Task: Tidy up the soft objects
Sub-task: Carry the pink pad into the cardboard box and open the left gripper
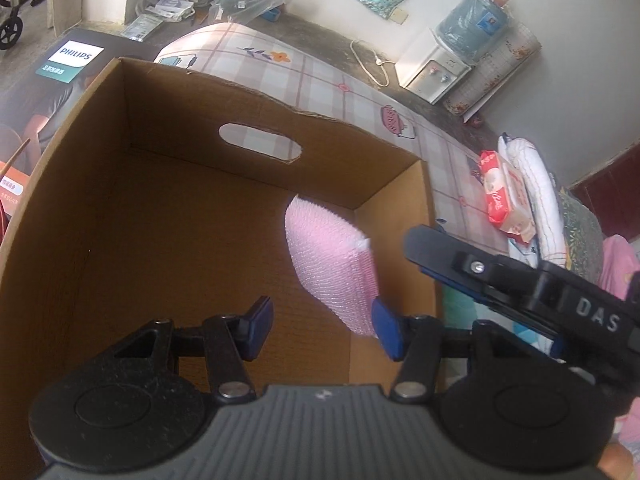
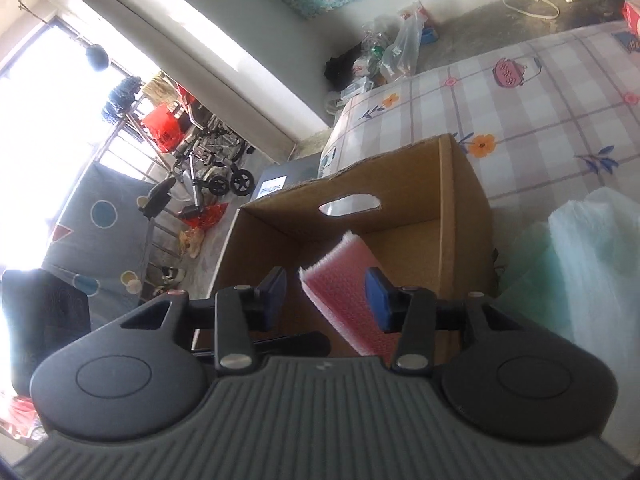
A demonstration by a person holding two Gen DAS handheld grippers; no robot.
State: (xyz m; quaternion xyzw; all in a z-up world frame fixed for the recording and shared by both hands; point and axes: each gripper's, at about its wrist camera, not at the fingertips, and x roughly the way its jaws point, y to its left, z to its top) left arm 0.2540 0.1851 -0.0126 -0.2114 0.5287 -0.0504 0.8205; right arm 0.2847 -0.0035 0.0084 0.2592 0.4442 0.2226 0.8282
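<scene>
Right hand-held gripper point(image 2: 326, 296) has jaws half apart, pink pad point(image 2: 344, 292) loose against its right finger, over the box point(image 2: 464, 216). Left hand-held gripper point(image 1: 318, 328) is empty, half open. I'd let it fall toward the box's 12 o'clock wall, clear of the rim.

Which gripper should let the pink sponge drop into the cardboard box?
Right. The pink sponge sits between the right gripper fingers, above the cardboard box. The left gripper is open and empty.
</scene>
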